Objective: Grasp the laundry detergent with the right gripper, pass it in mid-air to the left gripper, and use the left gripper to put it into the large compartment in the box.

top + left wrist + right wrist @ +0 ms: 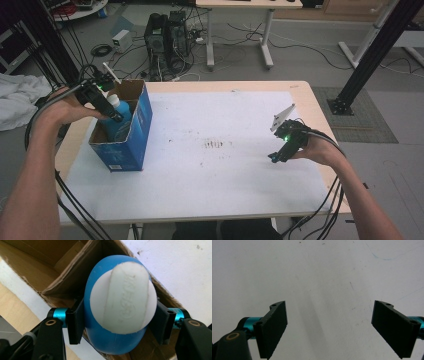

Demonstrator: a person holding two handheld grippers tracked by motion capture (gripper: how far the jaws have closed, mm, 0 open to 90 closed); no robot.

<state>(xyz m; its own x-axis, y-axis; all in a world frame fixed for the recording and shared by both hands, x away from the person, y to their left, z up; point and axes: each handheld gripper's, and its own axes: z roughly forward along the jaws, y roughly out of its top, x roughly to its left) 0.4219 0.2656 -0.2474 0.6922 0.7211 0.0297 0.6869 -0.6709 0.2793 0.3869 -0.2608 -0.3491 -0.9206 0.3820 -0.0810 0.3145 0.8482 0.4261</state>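
White paper covers the table [210, 175], with computers and cables on the floor behind it. At the left of the high view, the left gripper [111, 114] clasps a blue bottle [117, 315] with a white cap [123, 298], its jaws pressed on both sides, the bottle partly inside the open blue cardboard box [125, 145] at the table's left edge. At the right of that view, the right gripper [278, 156] hangs over bare paper, jaws spread wide, nothing between them.
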